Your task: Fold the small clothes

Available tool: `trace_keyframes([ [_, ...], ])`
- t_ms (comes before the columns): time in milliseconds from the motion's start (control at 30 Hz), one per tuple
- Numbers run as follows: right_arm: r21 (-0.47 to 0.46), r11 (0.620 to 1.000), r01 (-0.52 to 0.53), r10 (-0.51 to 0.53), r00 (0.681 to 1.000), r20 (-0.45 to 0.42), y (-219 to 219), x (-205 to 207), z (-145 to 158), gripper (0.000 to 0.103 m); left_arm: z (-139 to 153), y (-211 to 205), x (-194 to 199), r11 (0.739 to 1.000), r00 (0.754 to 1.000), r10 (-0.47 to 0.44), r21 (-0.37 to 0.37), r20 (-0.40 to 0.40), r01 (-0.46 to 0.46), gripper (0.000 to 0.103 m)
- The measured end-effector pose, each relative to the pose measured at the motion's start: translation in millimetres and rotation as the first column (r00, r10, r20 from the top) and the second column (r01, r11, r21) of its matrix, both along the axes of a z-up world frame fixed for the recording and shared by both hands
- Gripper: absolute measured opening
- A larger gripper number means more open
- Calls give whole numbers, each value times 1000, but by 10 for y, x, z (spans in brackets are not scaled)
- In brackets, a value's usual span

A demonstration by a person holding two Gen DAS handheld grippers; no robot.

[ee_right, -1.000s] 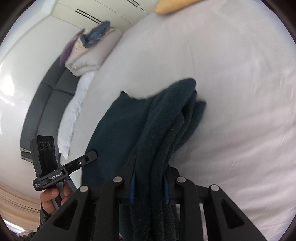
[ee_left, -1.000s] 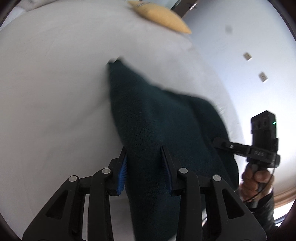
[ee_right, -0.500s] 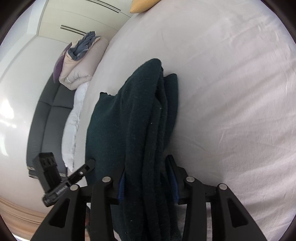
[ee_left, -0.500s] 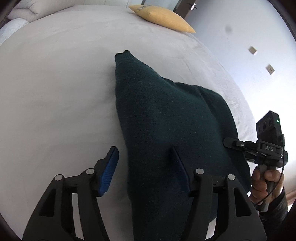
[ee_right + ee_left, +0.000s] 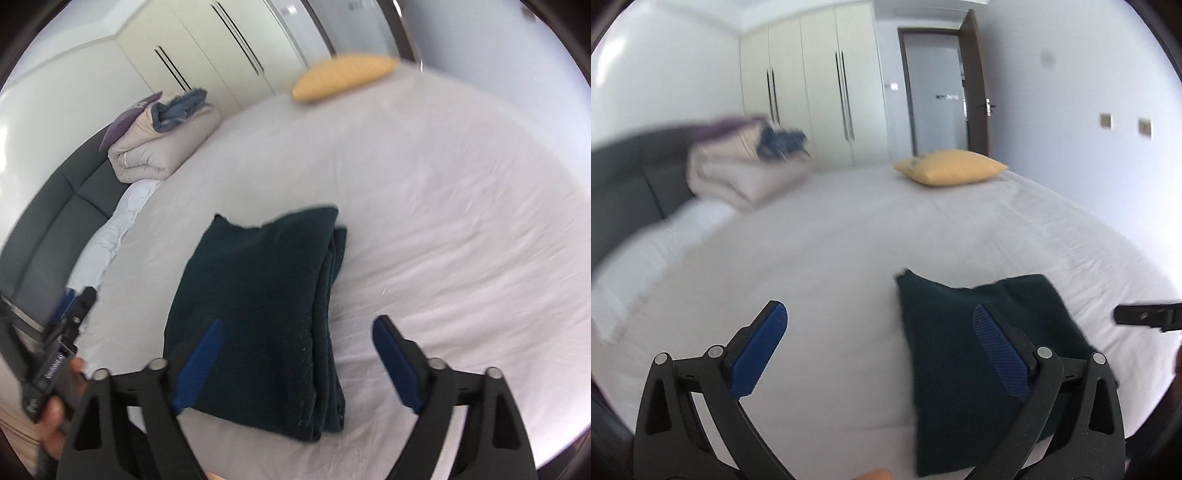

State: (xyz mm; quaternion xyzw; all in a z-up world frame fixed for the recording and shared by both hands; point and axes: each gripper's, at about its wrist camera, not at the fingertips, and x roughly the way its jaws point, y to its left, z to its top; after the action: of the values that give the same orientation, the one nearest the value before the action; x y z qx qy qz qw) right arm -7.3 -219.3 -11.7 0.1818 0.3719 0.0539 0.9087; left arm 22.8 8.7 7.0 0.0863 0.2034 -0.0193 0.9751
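Observation:
A dark green knit garment (image 5: 258,306) lies folded in a thick rectangle on the white bed sheet (image 5: 443,221). It also shows at the lower right of the left wrist view (image 5: 960,350). My left gripper (image 5: 879,332) is open and empty, lifted above the bed, with its right finger over the garment's left part. My right gripper (image 5: 295,339) is open and empty, held above the garment's near end. The other hand-held gripper shows at the left edge of the right wrist view (image 5: 62,343) and at the right edge of the left wrist view (image 5: 1145,315).
A yellow pillow (image 5: 951,168) lies at the far side of the bed. A folded beige duvet with blue cloth on top (image 5: 162,136) sits by the grey headboard (image 5: 55,221). White wardrobes (image 5: 812,92) and a door (image 5: 942,85) stand behind.
Both grippers have opened and let go of the garment, which now lies folded on the bed. Both have lifted and tilted up, so the room comes into view.

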Motion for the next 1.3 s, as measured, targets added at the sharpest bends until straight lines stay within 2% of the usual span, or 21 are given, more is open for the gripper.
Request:
trace_keyframes([
  [100, -104, 994, 38, -30, 996, 79, 148, -282, 188, 97, 158, -46, -279, 999, 1000, -5, 36, 22, 4, 103],
  [200, -180, 981, 74, -43, 984, 171, 270, -528, 395, 102, 254, -39, -461, 999, 1000, 13, 45, -25, -12, 103],
  [300, -195, 975, 103, -47, 962, 268, 324, -739, 601, 103, 352, 54, -601, 999, 996, 30, -13, -87, -31, 103],
  [400, -185, 975, 119, -59, 952, 301, 361, -868, 766, 103, 351, 117, -649, 996, 984, 64, -46, -167, -72, 103],
  [500, -149, 979, 139, -95, 958, 270, 365, -913, 819, 103, 215, 119, -547, 994, 976, 51, -82, -213, -70, 103],
  [600, -111, 986, 121, -95, 973, 210, 381, -934, 783, 103, 100, 75, -480, 995, 970, 26, -86, -241, -48, 103],
  [700, -153, 984, 90, -66, 986, 155, 456, -901, 692, 103, -6, 49, -401, 994, 964, 7, -107, -267, -36, 103],
  [800, -207, 974, 96, -83, 994, 69, 524, -812, 543, 103, -143, 33, -299, 991, 955, -10, -129, -298, -30, 103],
  [1000, -253, 962, 99, -95, 995, 30, 627, -737, 339, 103, -339, 57, -156, 987, 937, -25, -156, -348, -32, 103],
  [1300, -276, 956, 97, -98, 995, 10, 669, -672, 252, 103, -503, 77, -27, 984, 924, -31, -174, -381, -38, 103],
])
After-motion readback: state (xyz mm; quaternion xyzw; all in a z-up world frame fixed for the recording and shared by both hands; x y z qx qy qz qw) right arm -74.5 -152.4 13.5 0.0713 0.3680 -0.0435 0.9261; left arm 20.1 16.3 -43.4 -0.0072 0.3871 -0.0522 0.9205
